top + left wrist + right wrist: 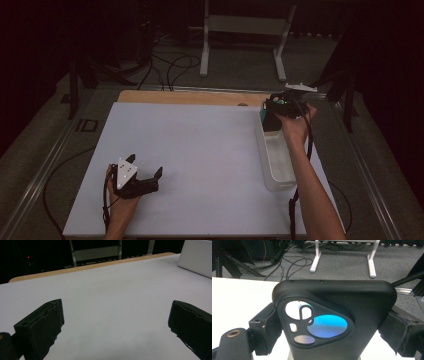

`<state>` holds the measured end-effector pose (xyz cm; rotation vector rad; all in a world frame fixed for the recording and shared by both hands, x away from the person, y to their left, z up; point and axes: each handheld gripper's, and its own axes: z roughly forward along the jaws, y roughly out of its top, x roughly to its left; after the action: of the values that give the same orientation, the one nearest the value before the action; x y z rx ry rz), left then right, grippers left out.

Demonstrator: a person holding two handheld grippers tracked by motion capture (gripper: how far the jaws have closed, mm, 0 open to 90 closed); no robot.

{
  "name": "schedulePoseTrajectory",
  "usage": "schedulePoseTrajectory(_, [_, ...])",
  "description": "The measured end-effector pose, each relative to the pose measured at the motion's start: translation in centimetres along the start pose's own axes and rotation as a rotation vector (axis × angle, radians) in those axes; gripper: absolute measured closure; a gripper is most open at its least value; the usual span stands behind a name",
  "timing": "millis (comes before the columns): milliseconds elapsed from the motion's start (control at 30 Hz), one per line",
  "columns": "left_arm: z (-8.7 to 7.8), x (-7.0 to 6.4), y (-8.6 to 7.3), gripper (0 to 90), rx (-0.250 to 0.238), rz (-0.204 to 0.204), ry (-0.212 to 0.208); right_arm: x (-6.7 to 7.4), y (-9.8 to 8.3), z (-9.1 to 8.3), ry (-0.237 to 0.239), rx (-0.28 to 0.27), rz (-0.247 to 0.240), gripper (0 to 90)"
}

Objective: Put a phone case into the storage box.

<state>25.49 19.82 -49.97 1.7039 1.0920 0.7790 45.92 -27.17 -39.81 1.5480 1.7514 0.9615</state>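
One phone case [337, 322] is being clenched by the right hand-held gripper [280, 107] above the clear bin's [277, 167] far end; placement appears pending. Left hand-held gripper [142, 181] is idling, released, on the table [200, 150].

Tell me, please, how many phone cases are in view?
1. The black phone case is gripped between the right tongs, above the far end of the clear bin. Others could be hidden inside the bin.
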Motion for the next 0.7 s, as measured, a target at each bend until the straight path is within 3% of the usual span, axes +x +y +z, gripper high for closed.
schedulePoseTrajectory(700, [0.0,0.0,0.0,0.9,0.000,0.000,-0.001,0.2,-1.8,2.8,-0.023,0.093,-0.018,12.2])
